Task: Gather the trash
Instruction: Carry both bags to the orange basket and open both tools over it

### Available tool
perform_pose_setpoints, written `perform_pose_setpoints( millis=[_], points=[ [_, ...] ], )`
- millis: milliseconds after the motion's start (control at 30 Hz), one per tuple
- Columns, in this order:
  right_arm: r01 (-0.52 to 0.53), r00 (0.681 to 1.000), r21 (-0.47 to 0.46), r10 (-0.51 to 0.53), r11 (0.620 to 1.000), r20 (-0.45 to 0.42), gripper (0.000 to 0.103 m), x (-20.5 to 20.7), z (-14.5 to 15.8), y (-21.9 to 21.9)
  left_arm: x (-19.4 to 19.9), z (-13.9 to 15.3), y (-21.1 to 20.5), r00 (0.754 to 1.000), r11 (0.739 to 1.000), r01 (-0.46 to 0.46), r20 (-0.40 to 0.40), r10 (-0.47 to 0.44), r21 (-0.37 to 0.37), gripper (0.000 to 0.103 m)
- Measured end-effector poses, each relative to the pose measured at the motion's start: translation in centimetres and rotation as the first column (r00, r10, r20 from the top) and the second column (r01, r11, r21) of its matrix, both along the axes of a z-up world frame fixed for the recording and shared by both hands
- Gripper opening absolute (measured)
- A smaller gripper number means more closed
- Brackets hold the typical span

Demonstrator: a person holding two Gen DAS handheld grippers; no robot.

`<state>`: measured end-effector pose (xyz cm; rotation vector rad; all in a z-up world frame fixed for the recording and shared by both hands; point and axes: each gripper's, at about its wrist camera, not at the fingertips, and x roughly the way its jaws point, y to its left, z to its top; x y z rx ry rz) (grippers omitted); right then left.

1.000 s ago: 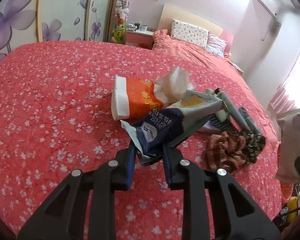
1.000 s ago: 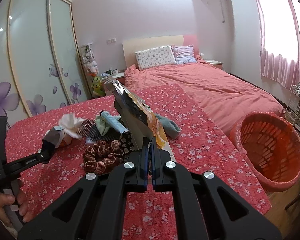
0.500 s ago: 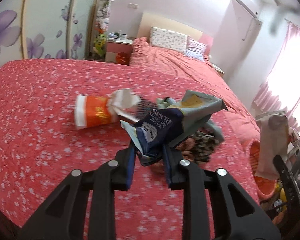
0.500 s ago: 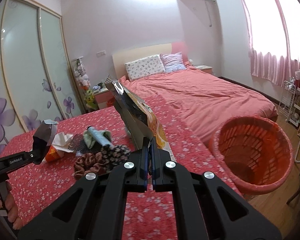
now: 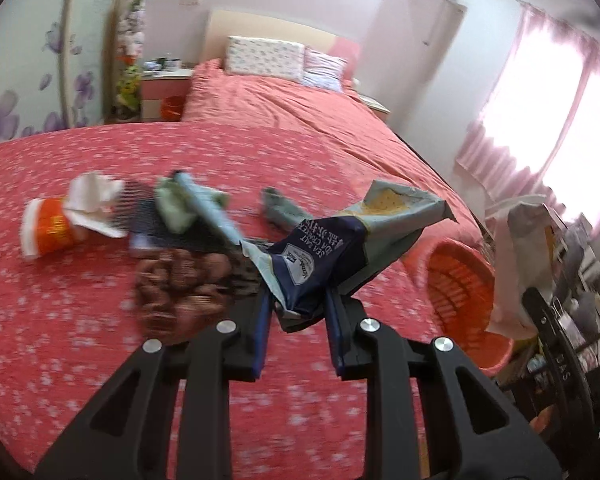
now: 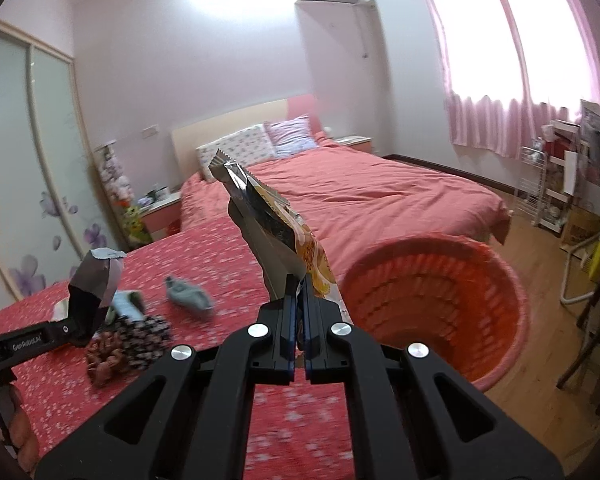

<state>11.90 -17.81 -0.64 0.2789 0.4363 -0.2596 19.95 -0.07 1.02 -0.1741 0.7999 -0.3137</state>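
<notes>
My left gripper [image 5: 296, 304] is shut on a crumpled blue and pale cracker bag [image 5: 340, 248], held above the red flowered bedspread. My right gripper [image 6: 298, 300] is shut on a flat silver and orange snack wrapper [image 6: 276, 232] that stands up from its jaws. An orange slatted basket [image 6: 440, 304] sits on the floor just right of the bed edge, below and right of the wrapper. In the right wrist view the left gripper [image 6: 88, 312] with its bag shows at the left. The basket [image 5: 460, 284] and the right-hand wrapper [image 5: 516, 264] appear at the right of the left wrist view.
On the bedspread [image 5: 80, 300] lie an orange cup with tissue [image 5: 56, 220], rolled green and blue socks [image 5: 192, 204], a grey sock [image 5: 280, 210], and brown and dark patterned cloths [image 5: 180, 280]. A made bed [image 6: 360, 192] stands beyond. A wire rack [image 6: 548, 188] lines the right wall.
Both grippers have swung right with their trash still held. The orange basket has come closer and larger in the right wrist view, and into sight in the left wrist view.
</notes>
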Motion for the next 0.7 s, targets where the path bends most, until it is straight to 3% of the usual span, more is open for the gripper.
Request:
perform_pose_setpoints(
  millis=[300,700],
  points=[
    [0.103,0.995,0.024,-0.103,0.994,-0.007,0.003,-0.2,-0.9,-4.9,1.2,-1.1,-8.0,0.988,0.988,0.152,-0.029,-0.152,-0.02,0.025],
    [0.184,0.983,0.101,-0.182,0.978,-0.028,0.003,0.4,-2.9,-10.4,3.4,-4.0,-18.5,0.945,0.949,0.313,-0.086,-0.314,-0.034,0.025]
  ],
)
